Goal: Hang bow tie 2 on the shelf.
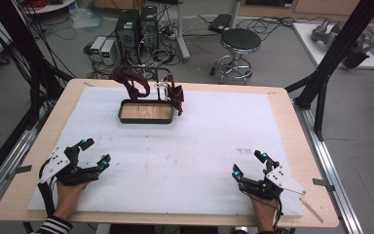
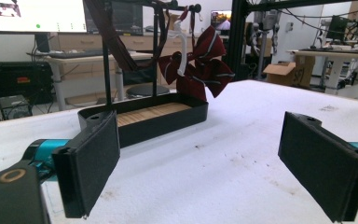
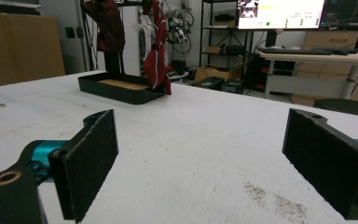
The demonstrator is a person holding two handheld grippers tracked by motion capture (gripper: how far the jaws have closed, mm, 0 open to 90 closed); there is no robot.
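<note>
Both grippers spread, resting near the table edge

Down at the near edge, the left gripper (image 1: pixel 91 153) and the right gripper (image 1: pixel 250 163) both rest on the white mat (image 1: pixel 199 141) with jaws spread wide, holding nothing. Well ahead of them, nearer the left one, stands a black tray (image 1: pixel 146 118) with a wooden floor; a maroon striped bow tie (image 2: pixel 200 65) hangs from the rack (image 2: pixel 106 65) above its far side.

Even indoor light, soft shadows, slightly blurry.
</note>
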